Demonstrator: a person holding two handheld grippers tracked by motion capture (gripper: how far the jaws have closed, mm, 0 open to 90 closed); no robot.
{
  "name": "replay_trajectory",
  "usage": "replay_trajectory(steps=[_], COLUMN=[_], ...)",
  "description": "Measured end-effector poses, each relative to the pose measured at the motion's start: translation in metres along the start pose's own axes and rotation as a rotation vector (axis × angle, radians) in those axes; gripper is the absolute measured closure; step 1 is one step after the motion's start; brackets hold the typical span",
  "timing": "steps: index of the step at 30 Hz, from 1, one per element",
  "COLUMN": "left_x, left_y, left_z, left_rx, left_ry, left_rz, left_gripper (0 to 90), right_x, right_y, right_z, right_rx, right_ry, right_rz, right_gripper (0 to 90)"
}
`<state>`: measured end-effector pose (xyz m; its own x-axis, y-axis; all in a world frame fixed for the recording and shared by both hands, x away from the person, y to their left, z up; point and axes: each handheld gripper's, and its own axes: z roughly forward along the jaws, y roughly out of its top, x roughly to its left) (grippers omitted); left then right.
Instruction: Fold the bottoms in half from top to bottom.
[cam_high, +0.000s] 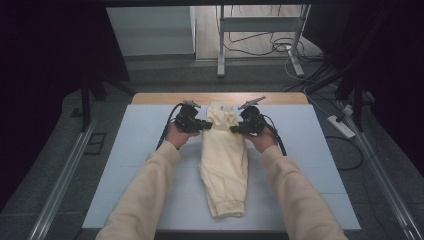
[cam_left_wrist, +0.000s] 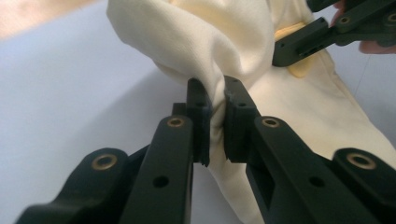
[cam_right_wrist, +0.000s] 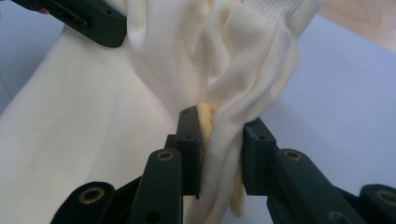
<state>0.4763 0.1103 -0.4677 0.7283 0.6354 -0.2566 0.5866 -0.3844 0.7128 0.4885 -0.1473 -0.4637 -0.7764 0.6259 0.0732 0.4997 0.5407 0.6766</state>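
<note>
On white table (cam_high: 125, 165), L gripper (cam_high: 207, 125) & R gripper (cam_high: 234, 129) pinch cream garment (cam_high: 225, 165).

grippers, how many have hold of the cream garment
2. The left gripper is shut on the cream garment at its far left edge; the right gripper is shut on its far right edge, both at the end away from the person.
</note>
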Motion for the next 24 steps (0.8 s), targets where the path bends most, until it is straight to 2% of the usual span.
replay_trajectory(steps=[3,7,13,24], left_x=[-0.005,-0.010,-0.008,-0.004], left_y=[0.014,0.017,0.011,0.011], left_z=[-0.013,-0.019,-0.013,-0.007], left_rx=[-0.028,-0.039,-0.025,-0.027], left_ry=[0.027,0.035,0.029,0.028], left_rz=[0.027,0.046,0.040,0.032], left_gripper=[82.3,82.3,82.3,82.3], right_x=[0.002,0.004,0.005,-0.002], right_y=[0.012,0.019,0.014,0.009], right_z=[-0.011,-0.022,-0.018,-0.011], right_rx=[-0.034,-0.065,-0.042,-0.046], right_ry=[-0.022,-0.036,-0.033,-0.028], right_rz=[-0.014,-0.031,-0.026,-0.002], right_gripper=[72.2,72.2,72.2,72.2])
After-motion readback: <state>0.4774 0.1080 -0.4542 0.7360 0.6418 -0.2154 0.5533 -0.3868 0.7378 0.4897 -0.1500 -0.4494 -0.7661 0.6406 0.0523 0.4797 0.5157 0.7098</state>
